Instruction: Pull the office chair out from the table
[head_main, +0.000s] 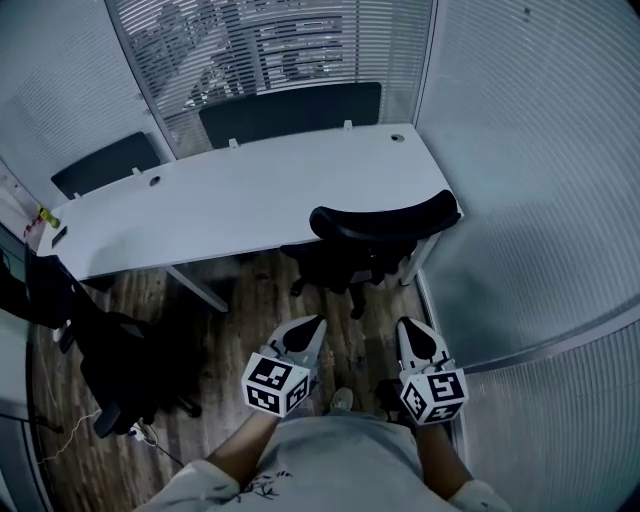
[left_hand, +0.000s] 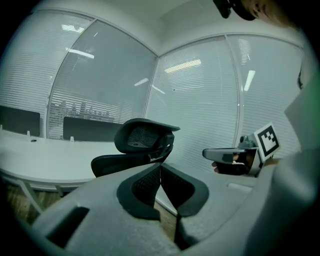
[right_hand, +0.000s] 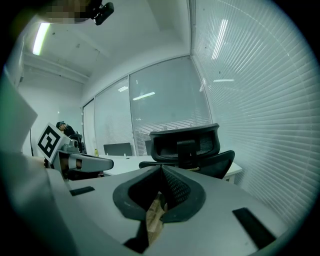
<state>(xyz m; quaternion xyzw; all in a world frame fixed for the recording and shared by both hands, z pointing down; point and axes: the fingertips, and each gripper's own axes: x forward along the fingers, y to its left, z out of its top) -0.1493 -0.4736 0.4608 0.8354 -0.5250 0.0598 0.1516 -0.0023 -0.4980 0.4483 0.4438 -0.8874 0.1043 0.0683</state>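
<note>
Small office with blinds on the glass walls (head_main: 540, 200) all around and a wood floor (head_main: 220, 330). The long white table (head_main: 250, 195) runs across ahead of both grippers, with dark panels (head_main: 290, 108) along its far side.

The black office chair (head_main: 385, 225) is parked at the table's right end, backrest toward the grippers, seat looks tucked under the edge. It's pretty much dead ahead of the right gripper (head_main: 410, 325) and ahead and slightly to the right of the left gripper (head_main: 314, 323). Neither one touches it, there's clear floor between.

There's another dark chair (head_main: 120, 370) off to the left of the left gripper.

Both grippers sit side by side, low and close to the person, pointing at the chair. The left gripper's jaws are pressed fully together with nothing in them, and the right's are the same: closed tight and empty. Each carries its marker cube (head_main: 275, 383) at the back end.
</note>
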